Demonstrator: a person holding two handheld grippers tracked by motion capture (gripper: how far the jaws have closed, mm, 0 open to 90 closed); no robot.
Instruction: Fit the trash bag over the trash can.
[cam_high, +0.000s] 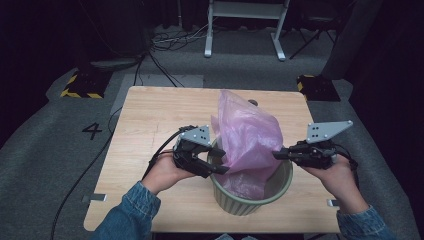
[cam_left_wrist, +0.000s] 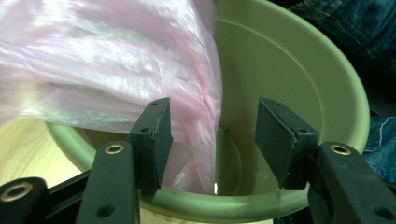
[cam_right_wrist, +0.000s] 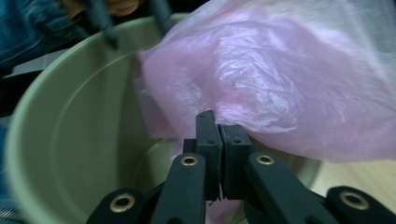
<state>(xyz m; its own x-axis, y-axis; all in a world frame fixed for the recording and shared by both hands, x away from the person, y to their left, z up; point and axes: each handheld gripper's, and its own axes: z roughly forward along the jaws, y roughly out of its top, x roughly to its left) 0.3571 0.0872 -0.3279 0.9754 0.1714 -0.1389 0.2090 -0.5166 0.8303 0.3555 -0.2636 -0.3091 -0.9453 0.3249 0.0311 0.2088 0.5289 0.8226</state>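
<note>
High view: a pink plastic bag (cam_high: 247, 137) stands in a green bin (cam_high: 280, 187) on the table (cam_high: 150, 120); the floor reads "4" (cam_high: 92, 131). Left gripper view: left gripper (cam_left_wrist: 212, 133), jaws apart, at the bag's edge. Right gripper view: right gripper (cam_right_wrist: 219, 140), jaws together, pinching the bag.

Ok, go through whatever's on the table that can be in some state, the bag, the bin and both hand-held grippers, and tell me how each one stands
Pink plastic bag: partly in the bin, most of it billowing above the rim, not yet fitted over it.
Green bin: upright on the table, rim bare.
Left hand-held gripper: jaws open at the rim, bag film between them, unpinched.
Right hand-held gripper: jaws shut, apparently on the bag's edge.
</note>
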